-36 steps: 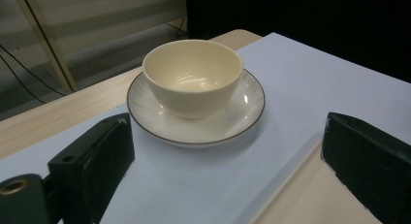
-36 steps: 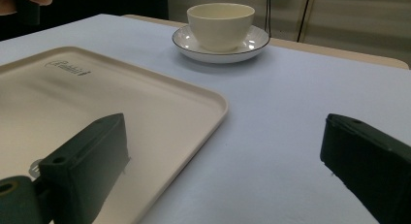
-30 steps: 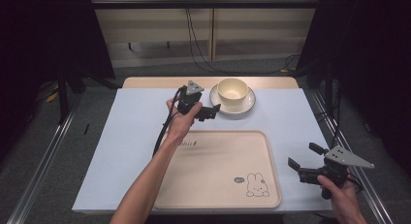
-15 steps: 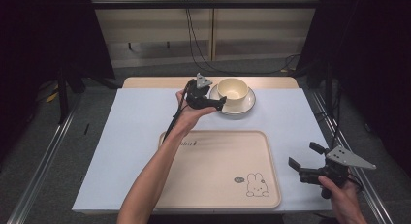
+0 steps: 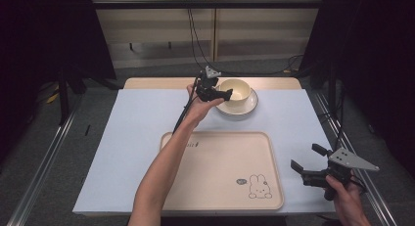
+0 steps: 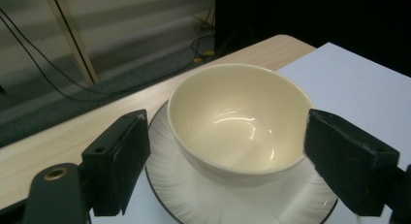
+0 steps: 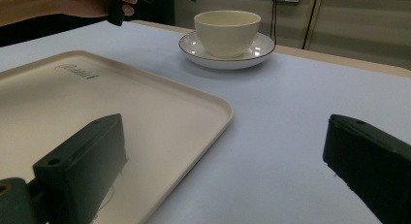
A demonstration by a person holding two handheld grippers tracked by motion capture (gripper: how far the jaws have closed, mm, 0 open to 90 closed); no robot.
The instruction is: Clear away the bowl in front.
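Bowl [image 5: 236,90]: cream, glossy, upright, seated in the middle of the saucer [image 5: 248,106] at the far edge of the surface [image 5: 127,133], beyond the tray's far right corner. Inside holds nothing, as the left gripper view shows [image 6: 237,117].

Saucer: white with a thin dark rim line, ribbed face, resting on the blue-white sheet close to the bare wooden strip at the far side. Also seen in the right gripper view [image 7: 257,47], with the bowl [image 7: 227,30] on it.

Left gripper [image 5: 222,95]: held above the surface at the bowl's left side, jaws level and pointed at the bowl. Jaws have just been closing a little yet stand wide; in the left gripper view the bowl lies between and beyond them, with a gap at each side and neither pad pressing on it. Cable trails down along the forearm.

Right gripper [image 5: 306,160]: held low at the near right corner of the surface, just right of the tray, well apart from the bowl. Jaws wide, nothing between them; grey three-cornered plate on top.

Tray [image 5: 205,182]: cream, rectangular, rounded corners, lying flat at the near middle of the surface. Rabbit print at its near right corner, small script at its far left. Nothing on it.
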